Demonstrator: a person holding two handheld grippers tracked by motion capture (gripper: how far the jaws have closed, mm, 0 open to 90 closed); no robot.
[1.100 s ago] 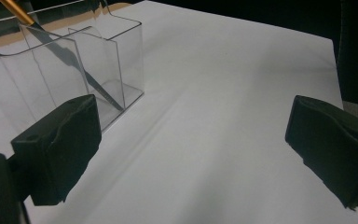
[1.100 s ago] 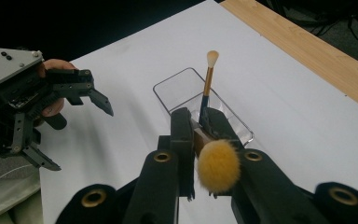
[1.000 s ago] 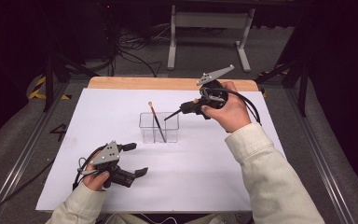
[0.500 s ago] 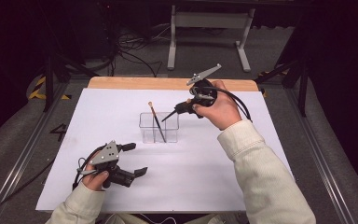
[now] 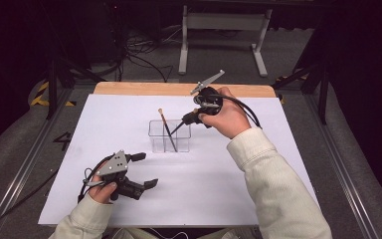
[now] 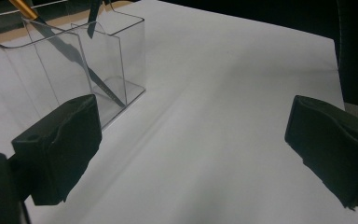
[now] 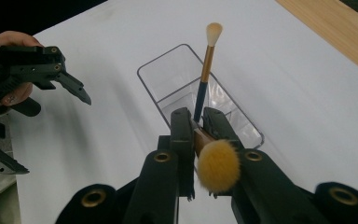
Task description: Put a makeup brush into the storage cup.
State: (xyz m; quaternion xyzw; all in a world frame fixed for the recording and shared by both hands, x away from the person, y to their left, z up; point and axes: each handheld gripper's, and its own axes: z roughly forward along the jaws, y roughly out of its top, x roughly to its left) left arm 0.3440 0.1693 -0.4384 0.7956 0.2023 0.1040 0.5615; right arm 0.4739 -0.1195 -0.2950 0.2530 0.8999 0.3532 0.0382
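Note:
A clear divided container point(image 5: 155, 137) point(image 7: 163, 74) point(image 6: 128, 56) stands mid-table on the white sheet. In it leans a brush point(image 5: 164, 127) point(image 7: 207, 56) point(image 6: 65, 46) with a pale head, gold ferrule and dark handle. My right gripper point(image 5: 188, 118) point(image 7: 196, 122) is shut on a second brush point(image 5: 178, 127) point(image 7: 218, 165) just below its fluffy orange head. Its dark handle slants down to the container's right compartment, and the handle tip point(image 6: 92, 25) dips at the rim there. My left gripper point(image 5: 143, 170) point(image 6: 191, 140) rests on the sheet near the front left, open, nothing between its fingers.
A white sheet point(image 5: 288, 164) covers the table, with a wooden strip point(image 5: 139, 88) along the far edge. Metal rails run along both sides. Cables and a stand's legs point(image 5: 224, 30) lie on the floor beyond the table.
My right gripper has shifted left and slightly down with the orange brush, bringing the handle tip to the container. The left gripper has stayed put.

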